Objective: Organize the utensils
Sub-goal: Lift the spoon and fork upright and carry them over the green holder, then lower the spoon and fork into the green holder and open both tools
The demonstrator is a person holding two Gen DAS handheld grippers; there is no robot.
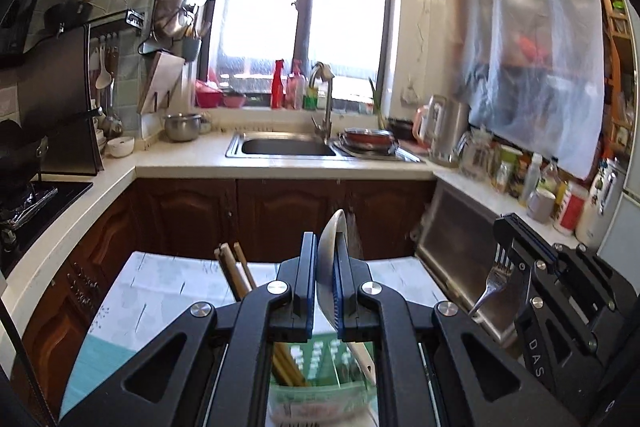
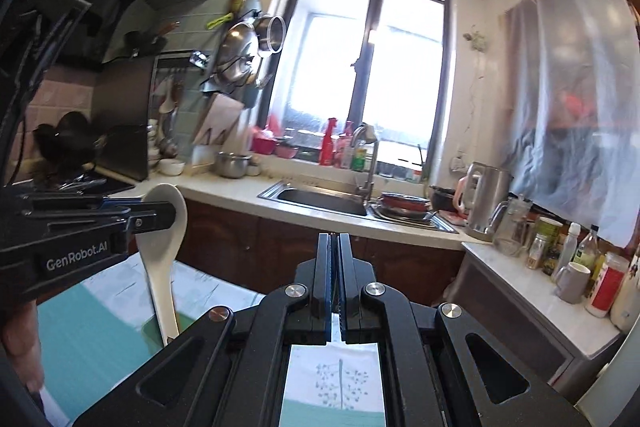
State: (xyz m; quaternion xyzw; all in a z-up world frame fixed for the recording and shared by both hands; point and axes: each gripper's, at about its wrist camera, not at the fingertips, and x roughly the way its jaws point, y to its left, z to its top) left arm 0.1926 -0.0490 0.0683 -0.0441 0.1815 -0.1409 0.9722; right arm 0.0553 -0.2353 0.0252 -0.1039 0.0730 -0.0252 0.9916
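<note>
The white spoon (image 1: 331, 259) is clamped bowl-up in the left gripper (image 1: 325, 267), above the green basket (image 1: 320, 359) holding chopsticks (image 1: 236, 271). At 3 o'clock, the fork (image 1: 494, 287) is pinched by the right gripper (image 1: 516, 247), presumably for sorting.

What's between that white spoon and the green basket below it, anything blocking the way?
Nothing visible blocks it. The left gripper is shut on the white spoon, whose handle hangs just above the green basket. The chopsticks already stand in the basket's left part, beside the spoon's path. The right gripper holds the fork off to the right.
</note>
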